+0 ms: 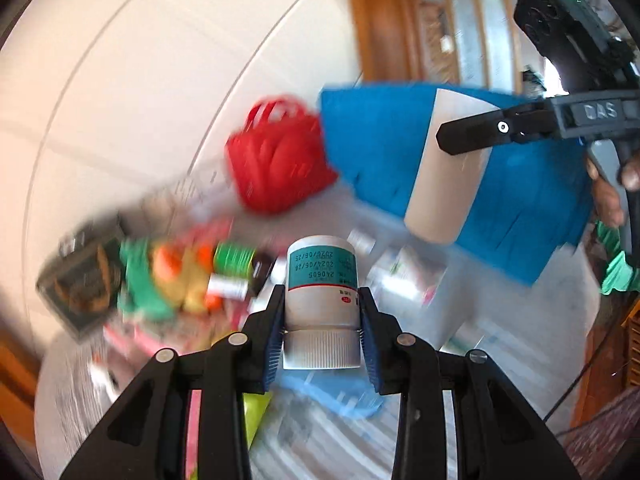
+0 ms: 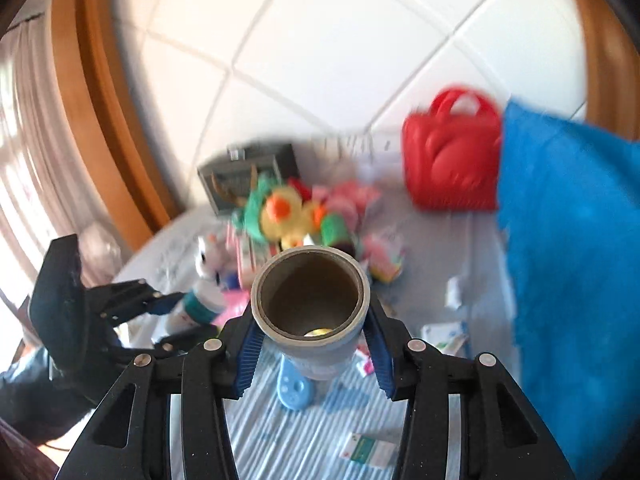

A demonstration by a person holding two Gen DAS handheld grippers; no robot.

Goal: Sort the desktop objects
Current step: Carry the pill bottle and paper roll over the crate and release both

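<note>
My left gripper (image 1: 322,304) is shut on a white medicine bottle (image 1: 322,280) with a teal label, held above the table; it also shows in the right wrist view (image 2: 198,304). My right gripper (image 2: 312,320) is shut on an open grey cardboard tube (image 2: 310,292) with a small yellow thing inside. The tube (image 1: 444,172) and right gripper (image 1: 472,136) show at the upper right of the left wrist view. A blurred pile of toys (image 2: 288,208) and small packets lies on the striped tablecloth (image 2: 304,436).
A red toy basket (image 1: 276,156) stands at the back by a blue cloth bin (image 1: 520,184). A dark box (image 1: 80,276) sits left of the toy pile. A blue plastic piece (image 2: 294,392) lies below the tube. A wooden frame and white tiled wall lie behind.
</note>
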